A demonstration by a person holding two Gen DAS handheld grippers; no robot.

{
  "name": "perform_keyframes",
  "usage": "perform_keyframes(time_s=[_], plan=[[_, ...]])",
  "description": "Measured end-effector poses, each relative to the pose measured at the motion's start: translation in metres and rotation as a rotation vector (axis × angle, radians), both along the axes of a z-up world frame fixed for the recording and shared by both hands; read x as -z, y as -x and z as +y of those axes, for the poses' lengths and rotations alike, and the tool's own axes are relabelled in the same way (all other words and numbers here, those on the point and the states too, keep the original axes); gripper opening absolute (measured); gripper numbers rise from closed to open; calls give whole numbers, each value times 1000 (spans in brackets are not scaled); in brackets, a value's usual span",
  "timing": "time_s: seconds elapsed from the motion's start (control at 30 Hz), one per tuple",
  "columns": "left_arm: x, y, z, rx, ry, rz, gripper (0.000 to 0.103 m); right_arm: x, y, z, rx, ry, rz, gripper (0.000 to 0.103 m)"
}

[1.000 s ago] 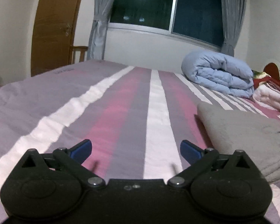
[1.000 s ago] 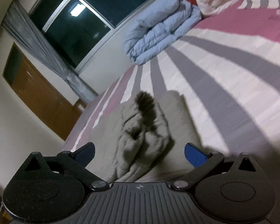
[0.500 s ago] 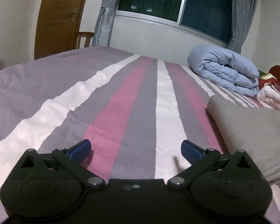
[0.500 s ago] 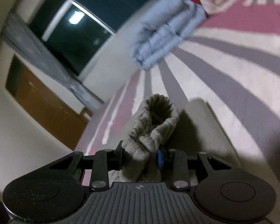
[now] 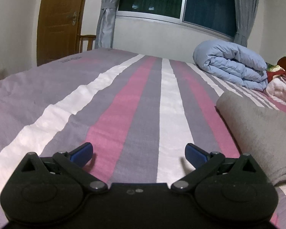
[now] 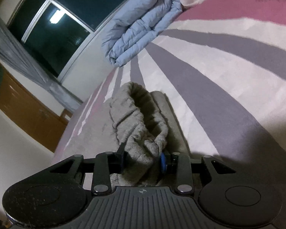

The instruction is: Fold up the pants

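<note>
While the right gripper [image 6: 143, 159] pinched a bunched end of the grey fleece pants [image 6: 137, 118], the rest of the garment lay under it on the striped bedspread [image 6: 209, 87], already doubled into a thick pad. That gathered end, ribbed like a cuff or waistband though I could not tell which, stood up between the fingers in a loose hood, which suggested a soft, light, limp cloth that would sag wherever it was unsupported. The fleece looked grippy rather than slippery, so a pinch on a thick hem seemed likely to hold; a pinch on a single layer would probably drag only that layer and skew the fold.

On the other side, the left gripper [image 5: 139, 151] was low over the bedspread [image 5: 124, 105] with its blue fingertips [image 5: 83, 150] spread wide and nothing between them. The folded edge of the pants [image 5: 257, 126] sat just beside it, to its right, not touching. A matching hold on the opposite corner of the same end would likely keep the fold square. The blue duvet [image 5: 232, 63] lay rolled well apart, near the window wall.
</note>
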State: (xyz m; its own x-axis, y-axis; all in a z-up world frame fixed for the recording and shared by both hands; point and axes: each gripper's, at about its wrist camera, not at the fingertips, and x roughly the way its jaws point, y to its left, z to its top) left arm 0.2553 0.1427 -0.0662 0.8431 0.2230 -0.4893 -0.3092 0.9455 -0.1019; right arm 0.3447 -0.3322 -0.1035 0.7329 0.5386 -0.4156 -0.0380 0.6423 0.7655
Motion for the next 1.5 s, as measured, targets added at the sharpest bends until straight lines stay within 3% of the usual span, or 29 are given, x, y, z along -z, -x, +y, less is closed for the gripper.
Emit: perform_keyframes(time_s=[0.03,0.13,0.23,0.33,0.6,0.73,0.93,1.03,1.17,1.23,1.5], plan=[[-1,1,-2,2,-6,-3,97,-6,2,-3,-4,-2,0,44],[-4,6,-10,14,-23,-19,97,-31,27,-16,37,40,-95,87],[-9,14,-22,44,-22,-38,97,-48,62,-27,82,166,-183,90],[-12,23,-39,85,-30,-45,97,-53,95,-29,161,301,-224,103],[-11,34,-85,270,-97,-39,96,-45,108,-21,216,309,-209,103],[1,25,-105,329,-140,20,95,-48,108,-21,226,314,-220,103],[9,3,-114,289,-129,54,90,-46,104,-22,220,344,-196,103],[12,-3,-108,230,-114,52,98,-43,102,-21,223,372,-186,103],[19,-19,-108,241,-126,110,98,-38,99,-21,202,425,-166,103],[17,-16,-103,239,-98,102,96,-38,99,-22,196,437,-162,103],[8,16,-95,250,-153,118,97,-36,100,-28,210,411,-159,103]])
